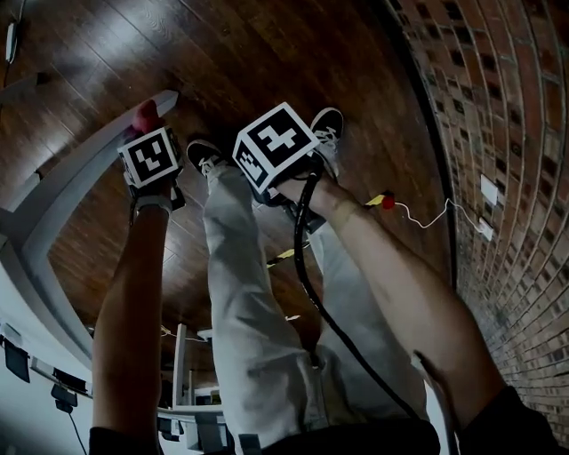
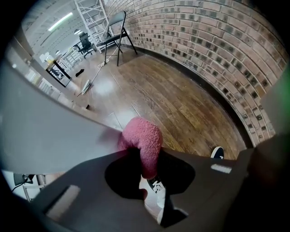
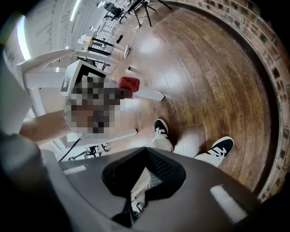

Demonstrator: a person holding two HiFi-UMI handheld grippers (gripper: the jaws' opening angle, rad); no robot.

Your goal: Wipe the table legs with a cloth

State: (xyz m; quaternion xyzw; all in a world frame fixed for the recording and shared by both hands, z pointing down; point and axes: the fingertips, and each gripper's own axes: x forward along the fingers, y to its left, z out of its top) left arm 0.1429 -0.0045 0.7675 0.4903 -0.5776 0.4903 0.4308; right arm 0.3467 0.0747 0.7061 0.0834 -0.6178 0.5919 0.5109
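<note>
Left gripper view: left gripper [image 2: 145, 179] has its jaws clamped on a pink fluffy cloth [image 2: 144, 141], which sticks up out of them. The cloth's left edge lies against the grey table leg [image 2: 50, 129] filling the left side. Thru the slit under the cloth shows a black-&-white sneaker [image 2: 154, 197]. Beyond is wood floor [image 2: 181, 95], then a black folding chair [image 2: 115, 29] near the brick wall [image 2: 217, 41], w/ metal shelving [image 2: 93, 13] behind the chair.

Right gripper view: right gripper [image 3: 135, 195] has its jaws pressed together, nothing btwn them. Just past them are both sneakers & pale trouser hems. Further out the cloth looks red & sits on the leg's pale floor bar, near the bar's end, w/ the left gripper right behind it.

Head view: nearest are pale grey trousers [image 1: 249, 302] & two bare forearms [image 1: 133, 293] reaching down. A black cable [image 1: 307, 267] runs along the right arm to the right gripper. The two marker cubes [image 1: 274, 144] sit side by side, apart. The left one is over the table leg & the right one is over the person's legs. The cloth pokes out past the left cube, at the leg's far end. Further right a thin white cord [image 1: 422, 218] crosses the floor to the brick wall.
</note>
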